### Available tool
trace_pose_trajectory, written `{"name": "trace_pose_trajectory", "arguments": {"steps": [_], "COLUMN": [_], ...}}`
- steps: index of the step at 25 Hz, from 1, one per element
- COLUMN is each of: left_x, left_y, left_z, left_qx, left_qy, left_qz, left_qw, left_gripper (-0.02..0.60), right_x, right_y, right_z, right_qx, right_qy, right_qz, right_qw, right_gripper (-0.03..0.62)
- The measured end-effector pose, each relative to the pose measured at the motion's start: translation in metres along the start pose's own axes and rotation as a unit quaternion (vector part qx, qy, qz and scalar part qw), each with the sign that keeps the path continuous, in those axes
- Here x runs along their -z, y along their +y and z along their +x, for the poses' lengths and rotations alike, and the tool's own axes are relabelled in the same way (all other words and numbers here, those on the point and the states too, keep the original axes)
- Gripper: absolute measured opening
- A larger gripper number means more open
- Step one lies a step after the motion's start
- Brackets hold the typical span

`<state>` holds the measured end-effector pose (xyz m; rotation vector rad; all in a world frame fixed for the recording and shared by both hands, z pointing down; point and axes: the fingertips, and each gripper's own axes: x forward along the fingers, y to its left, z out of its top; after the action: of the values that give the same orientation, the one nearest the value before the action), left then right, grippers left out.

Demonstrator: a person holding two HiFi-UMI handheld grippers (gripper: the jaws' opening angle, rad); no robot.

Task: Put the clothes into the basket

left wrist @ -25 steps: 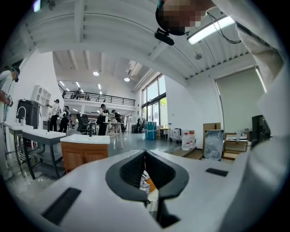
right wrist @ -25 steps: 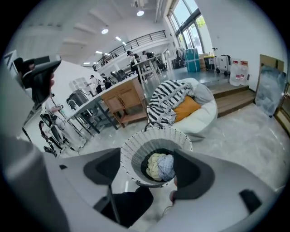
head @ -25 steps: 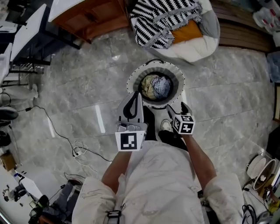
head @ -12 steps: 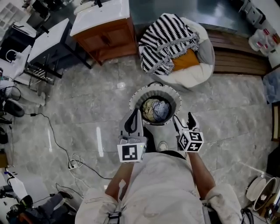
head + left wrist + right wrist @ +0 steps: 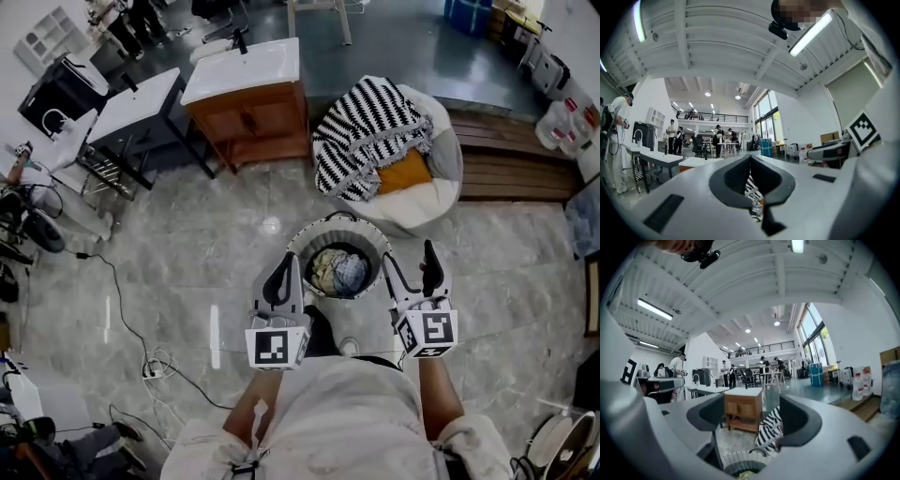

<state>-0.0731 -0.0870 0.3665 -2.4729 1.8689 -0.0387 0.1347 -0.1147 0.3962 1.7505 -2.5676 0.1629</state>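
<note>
- Basket [image 5: 296,251] stands on the marble floor directly ahead of the person, with a bundle of clothes [image 5: 337,272] lying inside it.
- Left gripper [image 5: 284,272] hangs beside the basket's left rim. Its jaws are pressed together with nothing between them.
- Right gripper [image 5: 410,274] is at the right rim, jaws wide apart and empty. Through the gap show the basket edge, a wooden vanity cabinet [image 5: 253,122] and a striped blanket [image 5: 370,127].
- Both grippers are held level and point forward, which reads as free hands between loads.
- The blanket drapes a white beanbag [image 5: 442,187] beyond the basket, over something orange [image 5: 406,172]. It is probably the next pick-up, but that is a guess.
</note>
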Motion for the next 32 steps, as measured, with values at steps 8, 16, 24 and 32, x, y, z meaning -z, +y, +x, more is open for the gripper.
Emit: {"name": "trace_pose_trajectory", "arguments": {"steps": [8,16,24,32], "left_x": [-0.048,-0.062,-0.058,-0.056], "left_y": [0.007,0.008,0.006,0.004], "left_z": [-0.014,-0.023,-0.028,-0.028], "left_qx": [-0.030,-0.044,-0.047,-0.049], "left_qy": [-0.034,-0.050,-0.046,-0.047], "left_qz": [0.004,0.018,0.016,0.019], "left_qw": [0.9990,0.9976,0.9977,0.9975], "left_gripper": [0.005,0.005,0.005,0.005], "right_x": [-0.082,-0.091,-0.080,-0.071], "right_y": [0.004,0.009,0.015,0.018], "right_z": [-0.017,-0.022,-0.024,-0.021], "right_qx": [-0.001,0.000,-0.008,-0.016], "right_qy": [-0.077,-0.092,-0.085,-0.081], "right_qz": [-0.056,-0.083,-0.072,-0.053], "right_qw": [0.995,0.992,0.994,0.995], "right_gripper": [0.344,0.344,0.210,0.010]}}
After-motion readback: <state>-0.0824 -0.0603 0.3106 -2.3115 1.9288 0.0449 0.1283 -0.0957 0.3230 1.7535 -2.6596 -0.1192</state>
